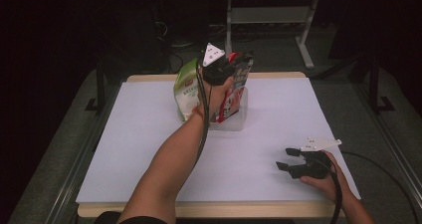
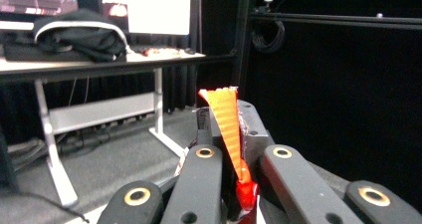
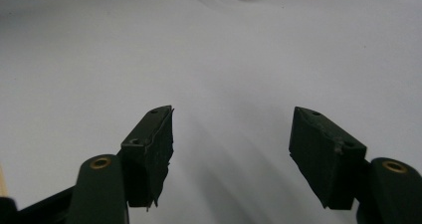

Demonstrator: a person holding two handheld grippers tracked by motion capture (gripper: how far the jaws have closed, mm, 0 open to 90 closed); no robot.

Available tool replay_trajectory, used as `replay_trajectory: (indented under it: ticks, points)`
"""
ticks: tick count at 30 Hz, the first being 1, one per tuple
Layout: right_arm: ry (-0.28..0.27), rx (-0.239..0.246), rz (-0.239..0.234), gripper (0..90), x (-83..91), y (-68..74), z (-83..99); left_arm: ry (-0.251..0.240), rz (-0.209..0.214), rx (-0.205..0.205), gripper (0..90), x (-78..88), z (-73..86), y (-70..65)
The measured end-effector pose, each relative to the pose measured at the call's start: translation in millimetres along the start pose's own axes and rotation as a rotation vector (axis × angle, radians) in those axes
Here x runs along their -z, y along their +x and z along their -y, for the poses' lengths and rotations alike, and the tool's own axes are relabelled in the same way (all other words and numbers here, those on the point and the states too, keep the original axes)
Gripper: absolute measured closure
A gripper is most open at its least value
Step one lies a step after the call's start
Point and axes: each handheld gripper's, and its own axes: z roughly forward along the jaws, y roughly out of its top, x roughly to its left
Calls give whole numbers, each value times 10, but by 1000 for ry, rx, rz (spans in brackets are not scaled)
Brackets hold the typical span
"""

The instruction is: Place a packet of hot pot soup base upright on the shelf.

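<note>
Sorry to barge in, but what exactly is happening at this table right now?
A person is working with two handheld grippers. The left gripper is shut on the top edge of a red snack bag standing in a clear container beside a green bag. The right gripper rests open on the white table, holding nothing.

Dim room. White-topped table (image 1: pixel 149 149) on grey carpet (image 1: pixel 348 99). Behind, white-legged desk (image 2: pixel 99 59) bearing dark bundle (image 2: pixel 79 35) and lit screen (image 2: pixel 158 7); black curtain (image 2: pixel 338 84) to the right.
</note>
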Motion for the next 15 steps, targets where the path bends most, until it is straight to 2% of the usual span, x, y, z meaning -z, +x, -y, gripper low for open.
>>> replay_trajectory:
  ticks: [2, 4, 5, 7, 10, 13, 15]
  points:
    - [-4, -1, -2, 330, 5, 2, 0, -17, 33, -10, 882, 37, 67, -8]
    - [-3, -4, -4, 329, 0, 0, 3, -20, 65, 8, 881, 77, 122, 7]
    - [-1, -4, -3, 329, -5, -3, 4, -18, 64, 1, 879, 104, 134, 10]
    - [4, -2, -3, 329, -14, 6, 0, -22, 77, 24, 876, 168, 136, 35]
    - [6, 8, -1, 329, -14, 22, -7, -3, 90, 17, 873, 265, 119, 73]
    - [8, 8, 0, 329, -12, 19, -6, 61, 35, 8, 860, 316, 119, 126]
    - [13, 0, 1, 328, -21, 15, -3, 83, 2, 25, 829, 333, 96, 186]
